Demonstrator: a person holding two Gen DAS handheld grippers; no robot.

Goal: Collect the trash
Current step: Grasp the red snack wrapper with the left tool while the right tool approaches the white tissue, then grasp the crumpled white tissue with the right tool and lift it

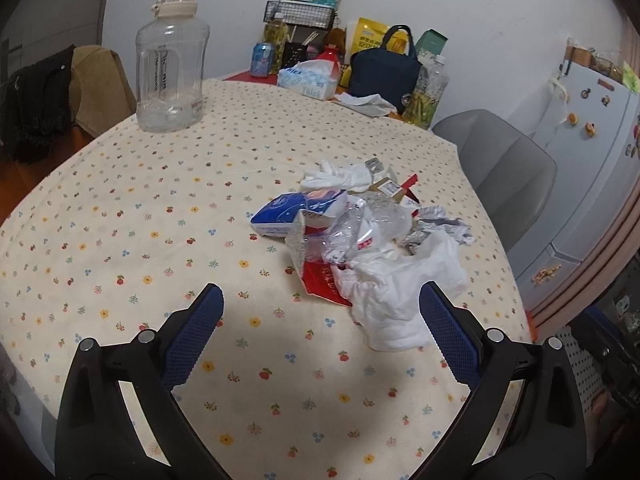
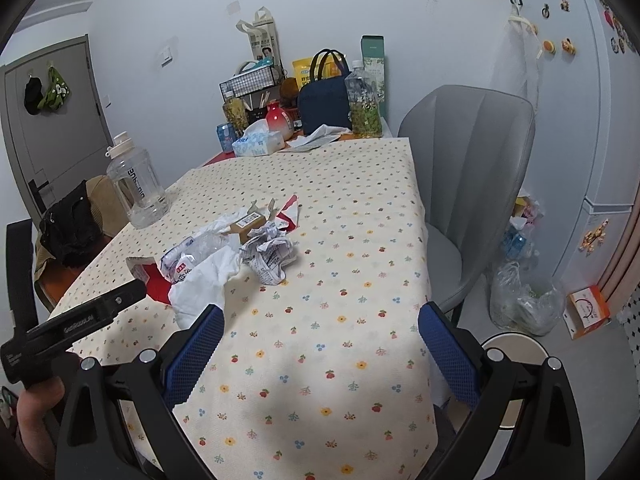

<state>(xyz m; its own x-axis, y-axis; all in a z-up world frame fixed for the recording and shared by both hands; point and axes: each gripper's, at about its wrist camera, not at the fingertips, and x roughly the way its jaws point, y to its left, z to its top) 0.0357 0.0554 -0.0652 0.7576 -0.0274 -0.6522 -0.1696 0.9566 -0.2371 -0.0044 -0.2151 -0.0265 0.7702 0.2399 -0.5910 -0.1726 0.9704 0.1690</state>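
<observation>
A heap of trash lies on the flowered tablecloth (image 1: 160, 208): a crumpled white plastic bag (image 1: 400, 292), a red wrapper (image 1: 324, 282), a clear crushed wrapper (image 1: 360, 228), a blue and white packet (image 1: 296, 210), crumpled paper (image 1: 436, 228) and a small cardboard box (image 1: 388, 188). My left gripper (image 1: 320, 312) hovers open just short of the heap, its right finger beside the white bag. In the right wrist view the same heap (image 2: 224, 252) lies ahead to the left, with crumpled printed paper (image 2: 270, 256) nearest. My right gripper (image 2: 320, 332) is open above bare cloth.
A large clear water jug (image 1: 172, 64) stands at the left of the table. Tissue box (image 1: 308, 80), navy bag (image 1: 384, 68) and bottles crowd the far end. A grey chair (image 2: 468, 184) stands at the right side, with a clear trash bag (image 2: 524, 300) on the floor beside the fridge (image 2: 600, 120).
</observation>
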